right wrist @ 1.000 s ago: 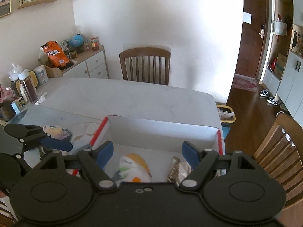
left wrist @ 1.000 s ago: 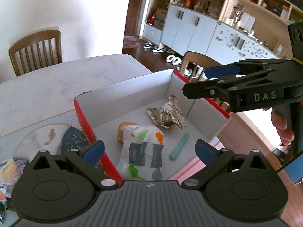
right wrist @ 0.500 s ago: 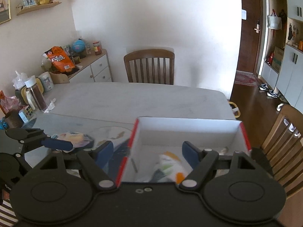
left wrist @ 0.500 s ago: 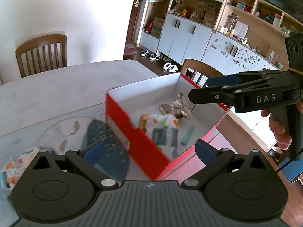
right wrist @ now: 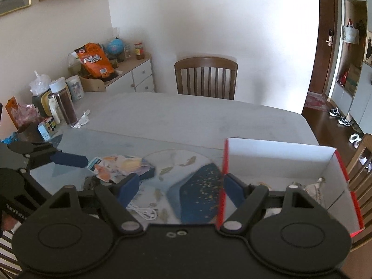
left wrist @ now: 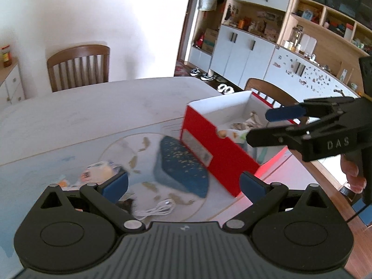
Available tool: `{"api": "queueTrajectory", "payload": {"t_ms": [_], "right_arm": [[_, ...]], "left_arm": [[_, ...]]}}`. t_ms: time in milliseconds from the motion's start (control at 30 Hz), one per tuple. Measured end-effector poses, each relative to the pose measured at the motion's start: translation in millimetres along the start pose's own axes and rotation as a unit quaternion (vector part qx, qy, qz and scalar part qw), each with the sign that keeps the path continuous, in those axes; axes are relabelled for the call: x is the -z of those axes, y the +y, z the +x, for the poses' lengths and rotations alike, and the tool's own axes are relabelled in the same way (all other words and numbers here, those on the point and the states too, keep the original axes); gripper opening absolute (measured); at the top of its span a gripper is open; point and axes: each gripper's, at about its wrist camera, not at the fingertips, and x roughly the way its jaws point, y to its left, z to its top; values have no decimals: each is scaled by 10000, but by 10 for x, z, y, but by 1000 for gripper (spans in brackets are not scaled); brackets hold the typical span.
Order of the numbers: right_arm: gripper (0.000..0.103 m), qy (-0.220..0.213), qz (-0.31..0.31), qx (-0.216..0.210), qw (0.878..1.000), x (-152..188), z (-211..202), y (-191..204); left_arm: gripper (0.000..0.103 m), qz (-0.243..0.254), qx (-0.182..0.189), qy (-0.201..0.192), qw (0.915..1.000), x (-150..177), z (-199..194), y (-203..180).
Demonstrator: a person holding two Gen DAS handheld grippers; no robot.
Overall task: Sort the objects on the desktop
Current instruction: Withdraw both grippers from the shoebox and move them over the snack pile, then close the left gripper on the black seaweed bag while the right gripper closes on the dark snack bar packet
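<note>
Left gripper: jaws spread wide, nothing between the blue pads; held above the near part of the table, over the patterned mat.
Right gripper: jaws spread wide, holding nothing; poised above the near edge of the mat and the left wall of the box. In the left wrist view it shows from the side at right, with a hand on its grip.
White cable: coiled on the mat, just ahead of the left gripper's pads; also in the right wrist view.
Dark object: lies just left of the cable; too blurred to identify.
Snack packets: a loose pile, white, orange and yellow, on the left part of the mat, near the left gripper's tip.
Mat: round pale field with fish marks and a dark blue gold-flecked patch; the blue patch runs up to the box.
Box: red outside, white inside, open top, on the right side of the table, its corner resting on the mat.
Box contents: crumpled wrapper by the far right wall; a printed white packet and an orange-tan item partly hidden by the near wall.
Table: pale marbled top; the far half is bare.
Left edge of table: Rubik's cube, a jar with dark contents, crumpled paper.
Chair: wooden, slat back, at the far side of the table.
</note>
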Motion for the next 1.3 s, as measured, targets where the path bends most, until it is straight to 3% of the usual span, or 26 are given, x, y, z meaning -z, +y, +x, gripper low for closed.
{"api": "queueTrajectory", "payload": {"t_ms": [567, 967, 1133, 1300], "right_arm": [[80, 18, -249, -64, 9997, 109, 338, 567], [80, 50, -519, -262, 9983, 154, 613, 786], [80, 95, -544, -337, 9979, 173, 766, 863], [80, 217, -505, -371, 9978, 192, 949, 898]], "left_arm": [[102, 247, -308, 64, 9992, 407, -166, 644], [102, 121, -459, 154, 9988, 602, -50, 1054], [102, 297, -586, 211, 9976, 683, 73, 1181], [102, 284, -487, 329, 9979, 782, 193, 1355]]}}
